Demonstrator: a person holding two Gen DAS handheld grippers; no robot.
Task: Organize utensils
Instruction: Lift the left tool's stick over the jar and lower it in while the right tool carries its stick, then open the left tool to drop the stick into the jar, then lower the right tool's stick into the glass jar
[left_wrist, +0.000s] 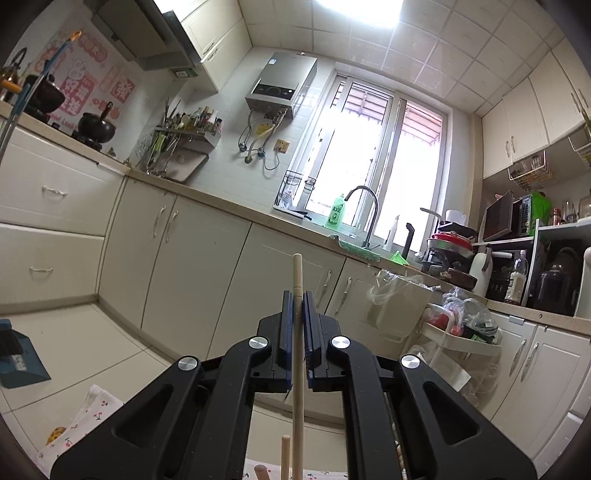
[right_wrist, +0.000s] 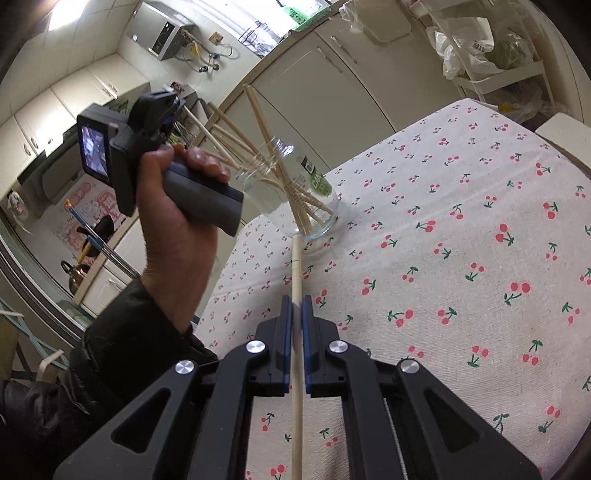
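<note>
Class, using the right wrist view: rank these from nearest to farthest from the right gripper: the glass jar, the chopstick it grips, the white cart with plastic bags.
1. The chopstick, clamped between the right gripper fingers, dead centre.
2. The glass jar, just ahead on the cherry tablecloth, holding other chopsticks.
3. The white cart, beyond the table's far edge, upper right.

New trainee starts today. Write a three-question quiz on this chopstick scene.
1. True or false: the clear glass jar already holds several wooden chopsticks.
2. What does the right gripper grip? A) metal spoon B) pale wooden chopstick C) nothing
3. Fill in: the jar stands on a white cloth printed with red ____.

Key: 1 true. 2 B. 3 cherries. The left gripper also clamps a wooden stick.
</note>
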